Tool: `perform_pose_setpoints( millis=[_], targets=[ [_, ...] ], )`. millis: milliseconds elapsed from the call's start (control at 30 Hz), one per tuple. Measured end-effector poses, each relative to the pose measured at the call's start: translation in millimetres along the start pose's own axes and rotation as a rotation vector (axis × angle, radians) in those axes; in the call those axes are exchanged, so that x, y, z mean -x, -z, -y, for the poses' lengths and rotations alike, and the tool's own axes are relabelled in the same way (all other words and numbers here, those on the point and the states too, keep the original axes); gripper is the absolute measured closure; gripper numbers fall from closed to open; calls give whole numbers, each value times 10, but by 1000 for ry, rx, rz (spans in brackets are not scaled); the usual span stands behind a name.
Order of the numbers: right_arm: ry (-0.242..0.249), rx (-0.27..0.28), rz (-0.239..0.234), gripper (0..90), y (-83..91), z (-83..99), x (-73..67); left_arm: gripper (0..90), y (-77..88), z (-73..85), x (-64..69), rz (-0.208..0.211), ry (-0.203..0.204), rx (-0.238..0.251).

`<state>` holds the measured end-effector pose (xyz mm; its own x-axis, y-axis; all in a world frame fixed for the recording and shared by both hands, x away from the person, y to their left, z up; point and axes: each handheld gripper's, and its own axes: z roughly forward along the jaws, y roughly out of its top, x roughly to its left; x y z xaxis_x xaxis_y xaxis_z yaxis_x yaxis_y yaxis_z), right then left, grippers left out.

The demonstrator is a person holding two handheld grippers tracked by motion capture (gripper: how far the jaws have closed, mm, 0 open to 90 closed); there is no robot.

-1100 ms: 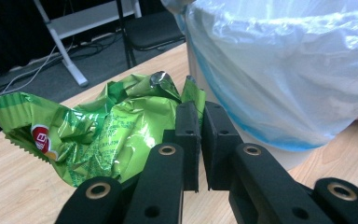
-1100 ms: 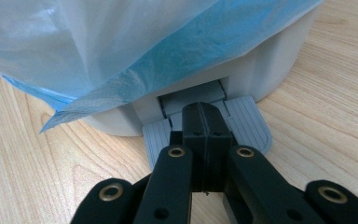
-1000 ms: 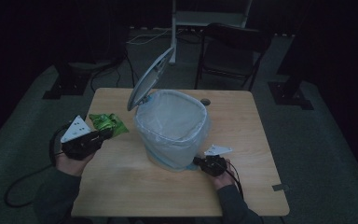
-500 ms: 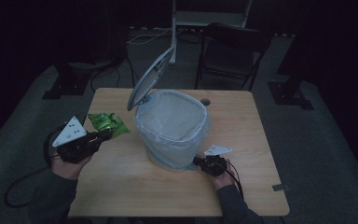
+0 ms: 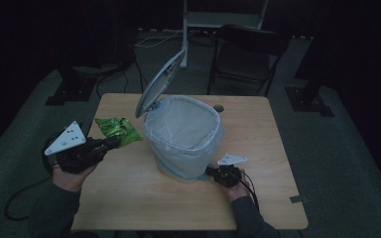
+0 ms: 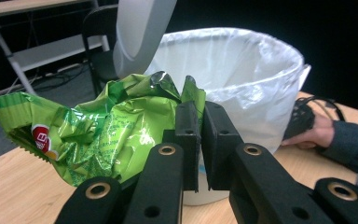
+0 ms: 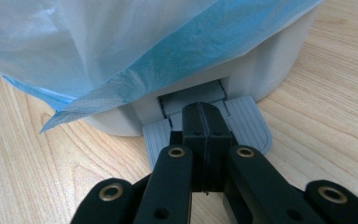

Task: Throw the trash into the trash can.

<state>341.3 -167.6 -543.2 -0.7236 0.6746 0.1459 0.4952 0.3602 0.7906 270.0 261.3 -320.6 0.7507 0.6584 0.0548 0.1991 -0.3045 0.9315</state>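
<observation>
A crumpled green snack bag (image 6: pixel 102 126) hangs from my left gripper (image 6: pixel 201 121), whose jaws are shut on its edge. In the high view the bag (image 5: pixel 116 130) is held over the table's left side by that gripper (image 5: pixel 113 143), just left of the bin. The white pedal bin (image 5: pixel 183 134) has a pale liner and its lid (image 5: pixel 158 84) stands raised. My right gripper (image 7: pixel 204 121) is shut with nothing in it, its tips pressing down on the grey pedal (image 7: pixel 247 121) at the bin's base (image 7: pixel 270 65). The high view shows that gripper (image 5: pixel 209 172) at the bin's front right.
The wooden table (image 5: pixel 258 148) has bare room to the right of and in front of the bin. A folding chair (image 5: pixel 248 54) stands behind the table. The other hand (image 6: pixel 314 133) rests beside the bin (image 6: pixel 242 79) in the left gripper view.
My left gripper has risen a little and drifted left with the green bag in its jaws. The right gripper has stayed on the pedal and the lid stays up.
</observation>
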Motion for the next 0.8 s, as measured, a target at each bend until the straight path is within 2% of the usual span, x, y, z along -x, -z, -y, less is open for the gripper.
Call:
perform_pose_setpoints(
  millis=[167,200,433,600,767,800],
  targets=[
    [-1,0,0,899,1,0,-1,856,26,-28,17,22,1,6],
    [0,0,0,900,0,0,0,856,37,-40,33,53,-4,5],
    [-1,0,-1,899,0,0,1,854,44,-88,79,158,-11,16],
    [-1,0,-1,900,0,0,2,854,30,-130,133,199,-25,17],
    [-3,1,-2,900,0,1,2,853,-5,-178,202,219,-41,10],
    [-3,1,-3,899,0,1,3,853,-15,-198,225,235,-41,12]
  ],
)
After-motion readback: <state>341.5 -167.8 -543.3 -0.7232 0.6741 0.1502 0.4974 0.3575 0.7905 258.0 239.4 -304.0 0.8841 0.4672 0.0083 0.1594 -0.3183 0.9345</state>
